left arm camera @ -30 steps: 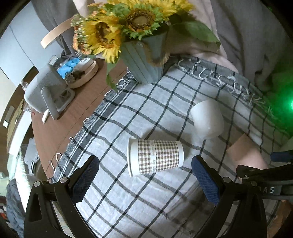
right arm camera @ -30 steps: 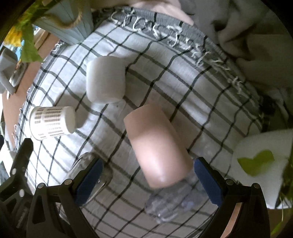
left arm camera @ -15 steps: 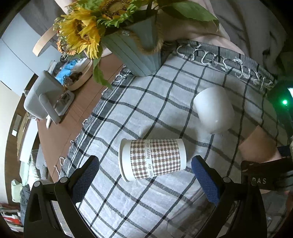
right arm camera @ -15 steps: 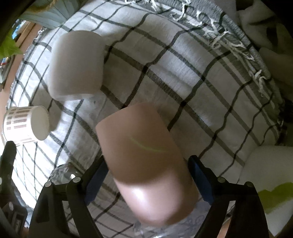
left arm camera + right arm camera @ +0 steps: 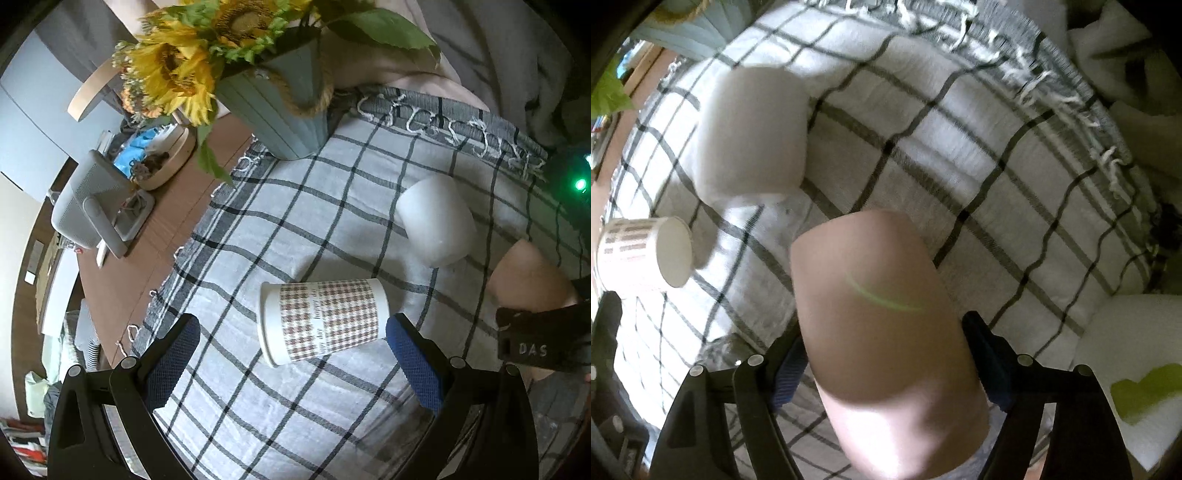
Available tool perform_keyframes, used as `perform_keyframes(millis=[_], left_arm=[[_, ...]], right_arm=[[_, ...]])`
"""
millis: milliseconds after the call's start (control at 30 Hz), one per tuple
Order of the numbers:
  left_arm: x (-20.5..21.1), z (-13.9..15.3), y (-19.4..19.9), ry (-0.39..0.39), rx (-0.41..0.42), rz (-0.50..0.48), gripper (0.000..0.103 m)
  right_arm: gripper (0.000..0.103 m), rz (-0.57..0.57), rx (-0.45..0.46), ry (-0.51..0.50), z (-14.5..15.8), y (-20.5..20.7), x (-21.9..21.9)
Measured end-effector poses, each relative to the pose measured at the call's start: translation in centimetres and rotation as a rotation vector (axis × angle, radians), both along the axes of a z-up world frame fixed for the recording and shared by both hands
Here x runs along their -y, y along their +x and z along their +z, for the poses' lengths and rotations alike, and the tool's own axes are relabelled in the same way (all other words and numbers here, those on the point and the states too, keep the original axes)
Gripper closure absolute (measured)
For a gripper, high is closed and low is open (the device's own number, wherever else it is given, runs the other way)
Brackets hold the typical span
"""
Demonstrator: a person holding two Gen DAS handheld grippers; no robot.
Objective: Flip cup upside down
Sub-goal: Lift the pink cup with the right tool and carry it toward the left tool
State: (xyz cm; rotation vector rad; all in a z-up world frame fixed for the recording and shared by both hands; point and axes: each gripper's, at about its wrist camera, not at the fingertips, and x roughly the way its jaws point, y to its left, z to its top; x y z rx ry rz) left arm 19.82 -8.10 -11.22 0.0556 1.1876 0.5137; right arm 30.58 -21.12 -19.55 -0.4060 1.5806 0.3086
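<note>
A pink cup (image 5: 882, 325) lies on its side on the checked cloth (image 5: 960, 155). My right gripper (image 5: 886, 362) is closed against both its sides and holds it; the cup also shows at the right edge of the left wrist view (image 5: 524, 280). A houndstooth paper cup (image 5: 321, 319) lies on its side, rim to the left, between the open fingers of my left gripper (image 5: 291, 354), which does not touch it. A white cup (image 5: 436, 219) lies on its side further back.
A grey-green vase of sunflowers (image 5: 280, 103) stands at the cloth's far left corner. A clear glass (image 5: 406, 435) lies near the front edge. A grey device (image 5: 88, 206) and a tray (image 5: 162, 162) sit on the wooden table (image 5: 155, 236) to the left.
My right gripper has moved forward over the pink cup and closed onto its sides. My left gripper has come closer to the houndstooth cup and stays open.
</note>
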Motion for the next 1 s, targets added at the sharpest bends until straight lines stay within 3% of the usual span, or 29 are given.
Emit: perform_keyframes(millis=[267, 500, 867, 1000], left_arm=[[-2.0, 2.2, -1.8, -0.05, 0.058, -0.046, 0.0], [-4.1, 3.5, -4.1, -0.08, 0.085, -0.161, 0.0], [-8.4, 3.2, -7.8, -0.139, 0.065, -0.361, 0.0], [-10.2, 2.2, -9.6, -0.121, 0.044, -0.4, 0.0]], right_arm=[[0.027, -0.042, 0.113, 0.009, 5.8, -2.0, -1.4], [0.027, -0.177, 0.215, 0.091, 10.7, -6.7, -0.9], [0.027, -0.464, 0.384, 0.187, 13.0, -15.9, -0.6], [0.027, -0.535, 0.386, 0.2, 12.0, -19.2, -2.2]])
